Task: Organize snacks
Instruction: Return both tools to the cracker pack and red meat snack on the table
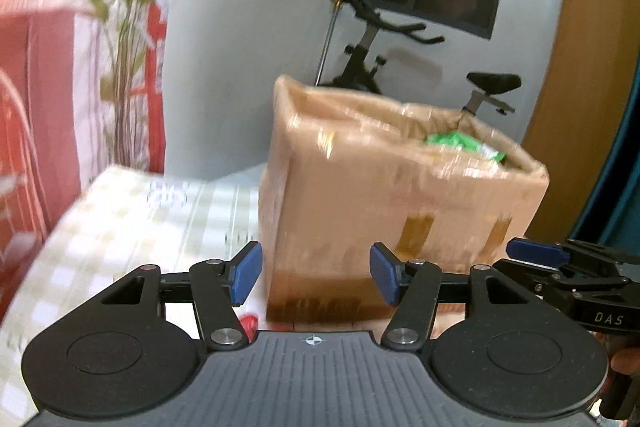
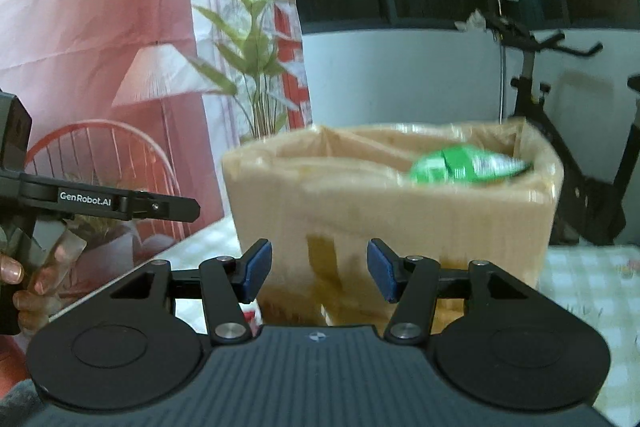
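Observation:
An open cardboard box wrapped in clear tape stands on the checked tablecloth. A green snack packet lies inside it near the right rim. My left gripper is open in front of the box's near corner, with nothing between its blue pads. The right gripper shows at the right edge. In the right wrist view the same box and green packet are ahead, and my right gripper is open and empty. The left gripper juts in from the left. A small red item peeks out under the left fingers.
An exercise bike stands behind the box by the white wall. A pink printed backdrop with plants hangs on the left. A person's hand holds the left gripper's handle. Tablecloth extends right of the box.

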Demonstrator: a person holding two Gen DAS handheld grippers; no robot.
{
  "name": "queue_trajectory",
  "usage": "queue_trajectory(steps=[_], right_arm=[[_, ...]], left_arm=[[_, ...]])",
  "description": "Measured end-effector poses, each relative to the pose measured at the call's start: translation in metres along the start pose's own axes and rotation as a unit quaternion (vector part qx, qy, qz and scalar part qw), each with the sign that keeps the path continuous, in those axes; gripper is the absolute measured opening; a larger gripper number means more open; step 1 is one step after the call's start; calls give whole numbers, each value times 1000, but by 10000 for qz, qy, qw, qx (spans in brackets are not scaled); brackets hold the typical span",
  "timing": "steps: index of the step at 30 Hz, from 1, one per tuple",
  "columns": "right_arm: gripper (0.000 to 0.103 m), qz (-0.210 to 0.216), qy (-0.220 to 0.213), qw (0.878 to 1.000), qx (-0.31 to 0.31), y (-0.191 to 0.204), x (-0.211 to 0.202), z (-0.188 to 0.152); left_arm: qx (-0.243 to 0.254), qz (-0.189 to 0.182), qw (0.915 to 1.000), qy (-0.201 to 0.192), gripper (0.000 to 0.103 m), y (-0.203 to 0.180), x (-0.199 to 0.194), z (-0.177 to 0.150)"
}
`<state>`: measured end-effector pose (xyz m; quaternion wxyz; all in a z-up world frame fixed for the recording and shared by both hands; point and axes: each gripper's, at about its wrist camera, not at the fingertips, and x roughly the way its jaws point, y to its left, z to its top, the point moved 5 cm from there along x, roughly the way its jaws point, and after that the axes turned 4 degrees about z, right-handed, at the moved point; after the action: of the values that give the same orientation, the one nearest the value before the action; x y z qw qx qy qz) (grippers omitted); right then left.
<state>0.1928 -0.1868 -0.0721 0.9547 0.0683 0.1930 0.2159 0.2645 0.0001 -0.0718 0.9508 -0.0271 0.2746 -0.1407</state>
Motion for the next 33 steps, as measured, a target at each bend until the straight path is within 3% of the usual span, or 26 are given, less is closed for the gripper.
queue_trajectory(steps=[11, 33], right_arm=[[57, -73, 555, 9980, 286, -12, 3, -44], [57, -163, 1294, 9890, 697, -28, 23, -93]], left_arm=[[-234, 266, 9984, 442, 62, 16, 9, -46], [-409, 480, 9949, 786, 61, 25, 16, -80]])
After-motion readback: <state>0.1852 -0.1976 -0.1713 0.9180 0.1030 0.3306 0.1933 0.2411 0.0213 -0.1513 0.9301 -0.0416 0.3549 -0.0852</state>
